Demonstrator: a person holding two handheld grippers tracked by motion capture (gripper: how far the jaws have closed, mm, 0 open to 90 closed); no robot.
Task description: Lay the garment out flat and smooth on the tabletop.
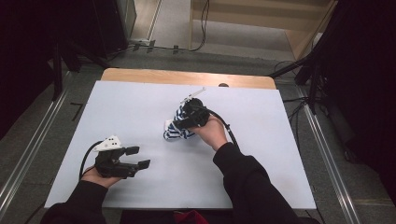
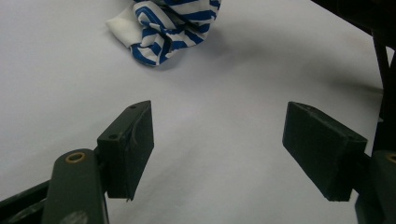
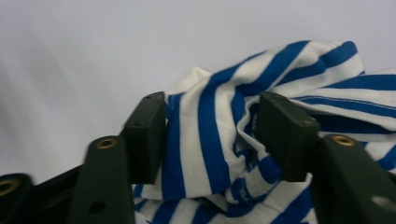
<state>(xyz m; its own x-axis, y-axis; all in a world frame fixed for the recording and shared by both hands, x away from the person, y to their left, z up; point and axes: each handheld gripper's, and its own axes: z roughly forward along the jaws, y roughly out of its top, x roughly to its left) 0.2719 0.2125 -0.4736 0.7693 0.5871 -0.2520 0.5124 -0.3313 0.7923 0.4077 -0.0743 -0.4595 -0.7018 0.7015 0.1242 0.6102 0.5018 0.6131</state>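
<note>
Both my right gripper's [image 3: 210, 135] jaws bracket a bunched fold of the blue-and-white striped cloth [image 3: 280, 84]; whether the pads already pinch it is hard to tell. Most of the cloth runs off frame beyond them. My left gripper [image 2: 217, 149] gapes empty over the white table [image 2: 56, 70], the cloth well ahead.

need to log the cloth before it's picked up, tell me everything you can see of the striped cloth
The striped cloth is soft fabric, white with blue stripes, crumpled into a small heap with folds and one plain white corner sticking out. It lies near the middle of the white table. The right gripper is down over it, a bunch of folds between its fingers; whether they pinch yet is unclear.
</note>
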